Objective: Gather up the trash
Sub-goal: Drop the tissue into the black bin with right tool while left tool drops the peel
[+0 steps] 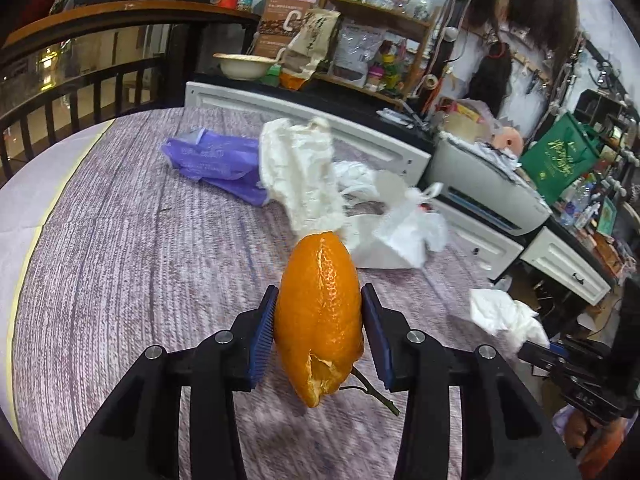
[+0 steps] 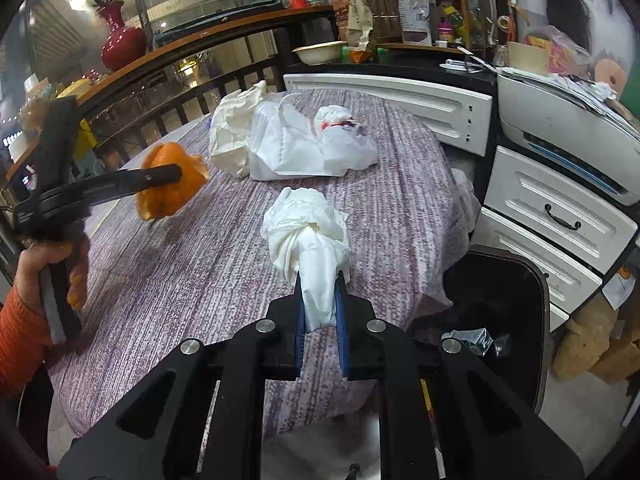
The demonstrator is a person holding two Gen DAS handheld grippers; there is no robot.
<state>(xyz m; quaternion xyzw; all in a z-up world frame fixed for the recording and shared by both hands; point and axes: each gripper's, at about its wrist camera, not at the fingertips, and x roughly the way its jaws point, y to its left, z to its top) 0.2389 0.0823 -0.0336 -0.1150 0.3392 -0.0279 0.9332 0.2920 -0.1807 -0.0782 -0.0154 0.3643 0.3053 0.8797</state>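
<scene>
My left tool [image 1: 320, 332] clamps orange peel [image 1: 320, 320] above counter [image 1: 120, 240]; right tool [image 2: 320, 308] pinches crumpled tissue [image 2: 308, 232], bin [image 2: 500, 312] beside it.

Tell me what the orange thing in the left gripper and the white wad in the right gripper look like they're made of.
Orange thing: citrus peel by the look of it, glossy and pitted like orange rind, with a torn edge and a pale inner layer showing. White wad: probably tissue or a paper napkin, matte, soft and crumpled into fine folds; thin plastic film can't be ruled out.
</scene>
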